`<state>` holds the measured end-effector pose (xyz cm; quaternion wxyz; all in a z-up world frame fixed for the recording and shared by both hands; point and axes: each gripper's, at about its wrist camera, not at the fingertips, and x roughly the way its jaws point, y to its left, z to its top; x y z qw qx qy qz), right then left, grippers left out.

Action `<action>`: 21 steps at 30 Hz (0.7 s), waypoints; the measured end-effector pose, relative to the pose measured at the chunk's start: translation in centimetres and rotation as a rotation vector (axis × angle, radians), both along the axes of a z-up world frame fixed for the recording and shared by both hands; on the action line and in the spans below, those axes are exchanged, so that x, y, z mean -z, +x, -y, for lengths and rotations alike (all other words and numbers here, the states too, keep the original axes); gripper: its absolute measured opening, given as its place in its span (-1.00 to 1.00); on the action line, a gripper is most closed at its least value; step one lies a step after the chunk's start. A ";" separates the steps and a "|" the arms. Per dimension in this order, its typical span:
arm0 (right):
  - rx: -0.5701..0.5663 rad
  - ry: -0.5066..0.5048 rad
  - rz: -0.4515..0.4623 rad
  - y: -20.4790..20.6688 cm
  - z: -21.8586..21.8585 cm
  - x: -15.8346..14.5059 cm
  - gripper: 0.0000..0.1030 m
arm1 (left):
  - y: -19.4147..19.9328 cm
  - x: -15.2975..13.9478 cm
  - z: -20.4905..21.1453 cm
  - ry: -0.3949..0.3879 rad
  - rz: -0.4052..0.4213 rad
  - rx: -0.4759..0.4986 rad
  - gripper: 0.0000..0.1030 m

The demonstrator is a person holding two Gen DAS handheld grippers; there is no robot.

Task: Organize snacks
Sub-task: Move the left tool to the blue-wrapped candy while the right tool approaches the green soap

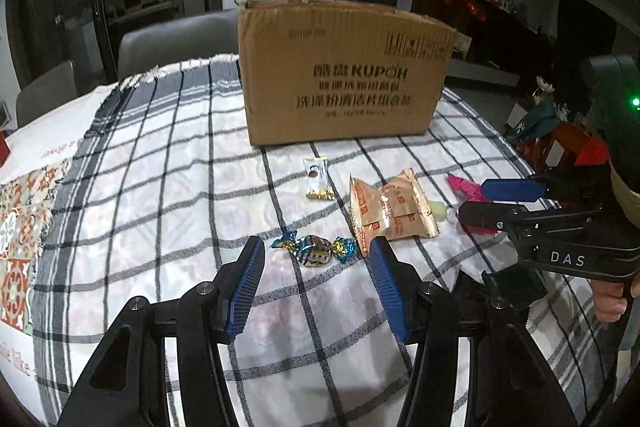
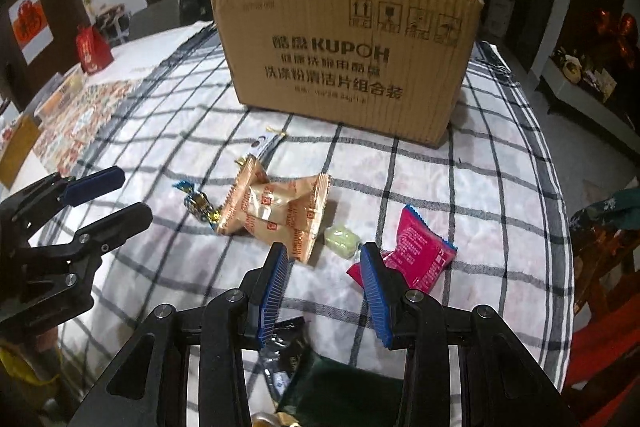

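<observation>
Loose snacks lie on the checked cloth in front of a cardboard box [image 1: 344, 75] [image 2: 348, 55]. My left gripper [image 1: 318, 247] is open just above the cloth, with a blue-and-gold twisted candy [image 1: 316, 251] [image 2: 198, 205] at its fingertips, untouched. My right gripper [image 2: 324, 251] [image 1: 474, 201] is open too, and a pale green candy [image 2: 340, 239] [image 1: 438, 209] lies just ahead of its tips. Tan snack packets [image 1: 392, 207] [image 2: 276, 207] lie between the two candies. A pink packet [image 2: 420, 251] [image 1: 464, 187] sits behind the right finger. A small white-and-gold packet [image 1: 318, 179] [image 2: 264, 143] lies nearer the box. The left gripper [image 2: 134, 193] shows in the right wrist view.
Dark packets [image 2: 288, 359] lie under my right gripper near the table's front. A grey chair [image 1: 172, 43] stands behind the table. A red bag [image 2: 94, 49] stands at the far left. The table's right edge [image 2: 560, 227] drops off beside cluttered items.
</observation>
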<state>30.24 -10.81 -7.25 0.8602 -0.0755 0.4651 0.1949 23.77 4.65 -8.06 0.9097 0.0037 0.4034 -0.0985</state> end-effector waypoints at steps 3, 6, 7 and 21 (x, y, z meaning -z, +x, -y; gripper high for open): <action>-0.014 -0.015 -0.015 0.5 -0.1 0.5 -0.25 | 0.7 0.6 0.0 -0.014 -0.026 -0.009 0.03; -0.039 -0.033 -0.015 0.7 -0.2 0.9 -0.25 | 1.3 1.1 0.0 -0.026 -0.046 -0.013 0.01; -0.045 -0.035 -0.018 0.8 -0.2 1.0 -0.25 | 1.4 1.3 0.0 -0.026 -0.050 -0.014 0.01; -0.068 -0.042 -0.061 2.7 -0.4 3.0 -0.42 | 3.9 3.2 0.0 -0.059 -0.112 -0.033 -0.10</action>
